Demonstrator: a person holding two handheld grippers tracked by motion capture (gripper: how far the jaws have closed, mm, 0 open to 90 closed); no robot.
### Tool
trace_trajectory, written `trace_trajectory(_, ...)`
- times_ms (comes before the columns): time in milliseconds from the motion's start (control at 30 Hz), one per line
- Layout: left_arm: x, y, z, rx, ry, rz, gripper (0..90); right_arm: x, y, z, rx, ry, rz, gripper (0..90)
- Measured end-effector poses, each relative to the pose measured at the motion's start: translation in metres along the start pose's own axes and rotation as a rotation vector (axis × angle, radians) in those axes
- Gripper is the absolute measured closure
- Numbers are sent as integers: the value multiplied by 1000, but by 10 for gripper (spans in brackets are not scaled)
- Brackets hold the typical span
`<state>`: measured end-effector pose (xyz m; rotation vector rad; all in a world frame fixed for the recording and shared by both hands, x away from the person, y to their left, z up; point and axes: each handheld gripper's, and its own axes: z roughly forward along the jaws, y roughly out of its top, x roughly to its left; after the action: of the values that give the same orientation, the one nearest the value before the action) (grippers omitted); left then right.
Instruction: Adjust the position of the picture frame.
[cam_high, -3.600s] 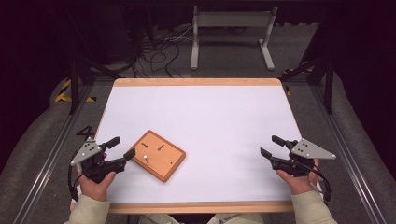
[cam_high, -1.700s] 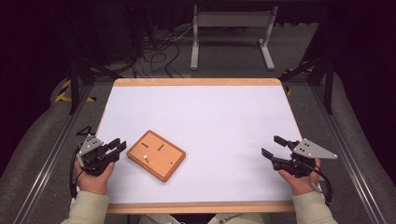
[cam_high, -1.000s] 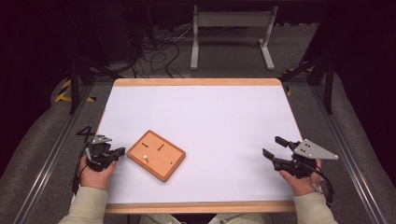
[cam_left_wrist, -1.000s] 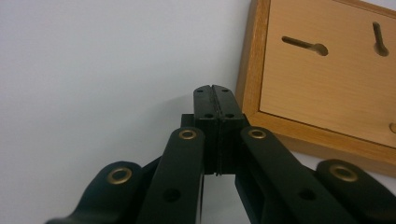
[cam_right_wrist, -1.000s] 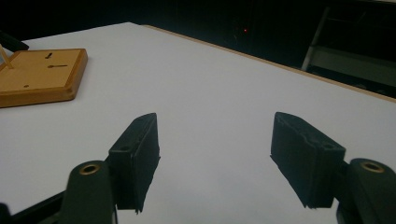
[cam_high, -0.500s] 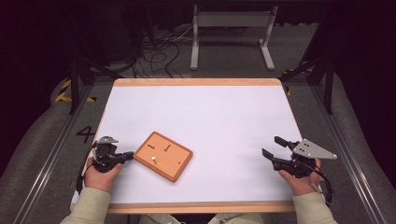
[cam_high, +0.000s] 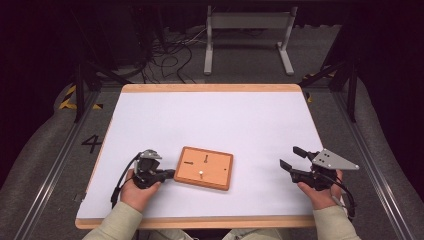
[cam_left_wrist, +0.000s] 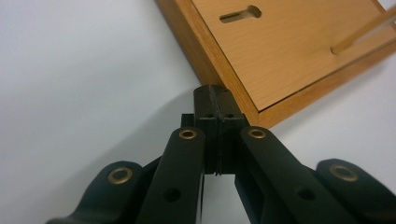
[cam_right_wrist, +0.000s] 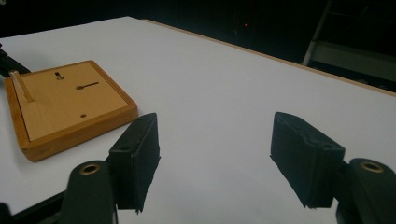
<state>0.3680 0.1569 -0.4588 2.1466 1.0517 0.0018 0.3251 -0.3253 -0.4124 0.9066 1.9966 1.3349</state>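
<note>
The wooden board (cam_high: 204, 168) has slid rightward across the bench (cam_high: 215, 115), nudged by our pressed-together left tongs (cam_high: 169, 174); right tongs (cam_high: 292, 158) wait spread, so we keep pushing.

High view above the table (cam_high: 215, 120) looking forward and down, two low gripper views — close, sharing the wooden board (cam_high: 204, 167).
</note>
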Motion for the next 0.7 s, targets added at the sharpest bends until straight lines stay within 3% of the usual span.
trace_trajectory(267,-34,11,24,29,-86,59,900,1,0,1,4,13,3,350)
trace_trajectory(300,-35,12,25,29,-79,82,900,2,0,1,10,22,-3,363)
trace_trajectory(433,-34,11,24,33,-97,74,900,6,1,3,40,54,-12,426)
trace_trajectory(567,-38,10,17,6,-50,110,873,13,3,5,60,80,-39,462)
trace_trajectory(700,-37,13,5,-80,-19,134,770,17,3,7,77,95,-46,477)
